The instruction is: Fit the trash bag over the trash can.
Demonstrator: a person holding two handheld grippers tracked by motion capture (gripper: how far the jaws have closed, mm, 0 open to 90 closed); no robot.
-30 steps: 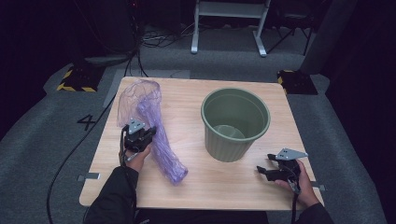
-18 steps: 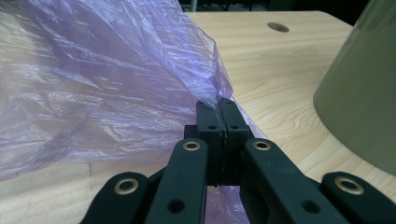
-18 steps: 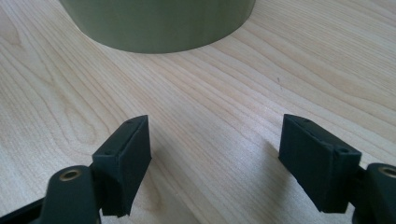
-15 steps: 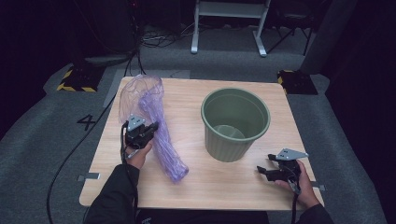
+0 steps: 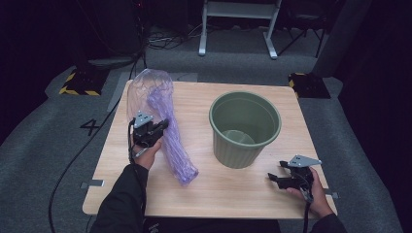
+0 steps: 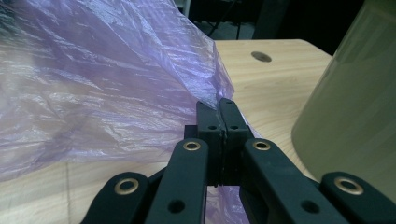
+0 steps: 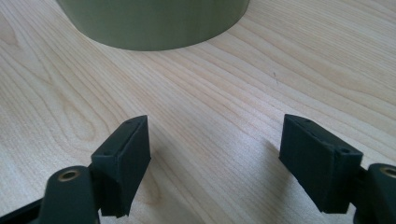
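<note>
purple film bag (image 5: pixel 163 127) is light, limp and slippery; we'd take it by its rim. our left gripper (image 6: pixel 219 122) is clamped on a fold, the bag billowing ahead and left of its jaws, hand raised. our right gripper (image 7: pixel 215 154) rests low, gaping, bin (image 7: pixel 154 21) ahead.

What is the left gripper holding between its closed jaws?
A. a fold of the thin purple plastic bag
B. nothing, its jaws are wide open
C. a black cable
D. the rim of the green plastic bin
A: in the left gripper view the two black jaws of the left gripper are pressed together on a fold of the thin purple plastic bag, while the round green plastic bin stands apart from it.
</note>
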